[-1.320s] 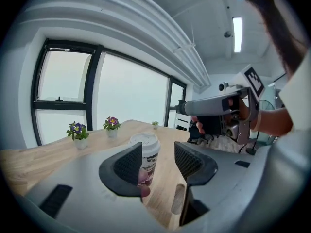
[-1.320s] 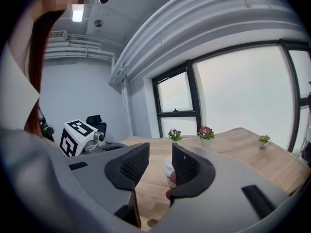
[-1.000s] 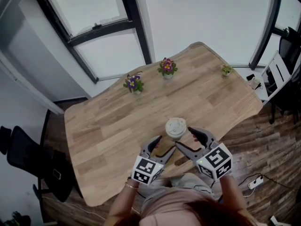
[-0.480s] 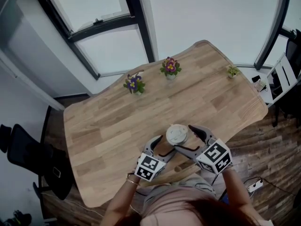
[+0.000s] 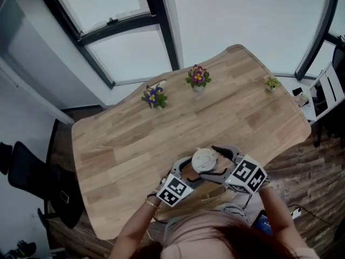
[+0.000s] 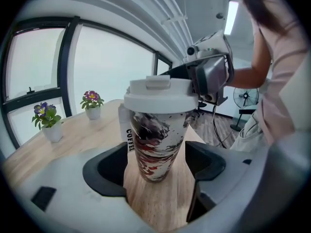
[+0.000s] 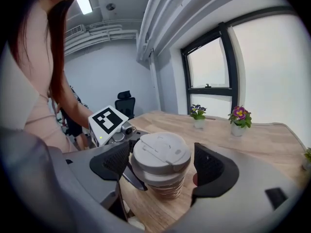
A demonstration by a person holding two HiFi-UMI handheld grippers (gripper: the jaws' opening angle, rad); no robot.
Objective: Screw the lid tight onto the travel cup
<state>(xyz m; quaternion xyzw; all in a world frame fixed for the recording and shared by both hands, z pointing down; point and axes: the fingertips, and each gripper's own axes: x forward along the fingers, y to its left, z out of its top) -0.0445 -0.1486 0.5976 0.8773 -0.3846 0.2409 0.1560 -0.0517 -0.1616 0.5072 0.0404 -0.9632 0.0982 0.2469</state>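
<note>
A travel cup [image 6: 154, 142] with a red, black and white pattern stands upright on the wooden table [image 5: 124, 144], close to its front edge. Its white lid [image 5: 205, 159] sits on top. My left gripper [image 6: 155, 168] is open around the cup's lower body, with a gap at each jaw. From the other side my right gripper [image 7: 163, 165] is open around the lid [image 7: 161, 154], and its pads do not touch it. Both pairs of jaws have just been opening with the cup between them. In the head view the left gripper [image 5: 187, 168] and right gripper [image 5: 216, 159] flank the cup.
Three small potted plants stand along the table's far edge: purple flowers [image 5: 154, 96], pink flowers [image 5: 198, 77] and a green plant [image 5: 271, 82]. A black office chair [image 5: 32, 177] is on the floor at the left. Windows lie beyond the table.
Both grippers have sunk and come nearer the table's front edge, with the cup between them all along. Their jaws stand wider apart now.
</note>
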